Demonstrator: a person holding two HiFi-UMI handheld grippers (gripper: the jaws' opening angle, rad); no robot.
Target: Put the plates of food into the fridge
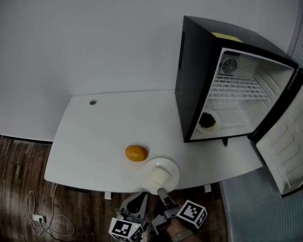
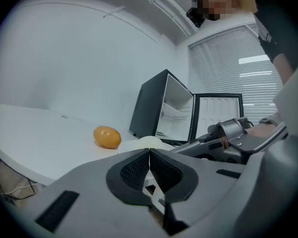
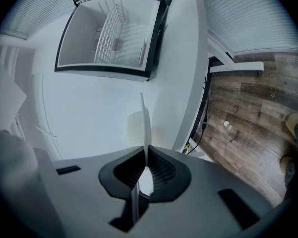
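Note:
A white plate (image 1: 167, 166) with a pale bun (image 1: 159, 176) on it sits at the table's front edge. My right gripper (image 1: 162, 190) is shut on its near rim. In the right gripper view the plate (image 3: 144, 123) shows edge-on, as a thin line running up from my right gripper (image 3: 146, 155). My left gripper (image 1: 142, 196) hangs just left of it, below the table edge, shut with nothing in it. In the left gripper view my left gripper (image 2: 149, 155) points at the bun (image 2: 149, 142). Inside the open black fridge (image 1: 196, 74), a second plate of dark food (image 1: 208, 121) rests on the floor.
An orange (image 1: 136, 153) lies on the white table (image 1: 106, 130) just left of the plate. The fridge door (image 1: 288, 140) swings out to the right, past the table's edge. A wire shelf (image 1: 237, 87) spans the fridge. Cables (image 1: 45, 221) lie on the wooden floor.

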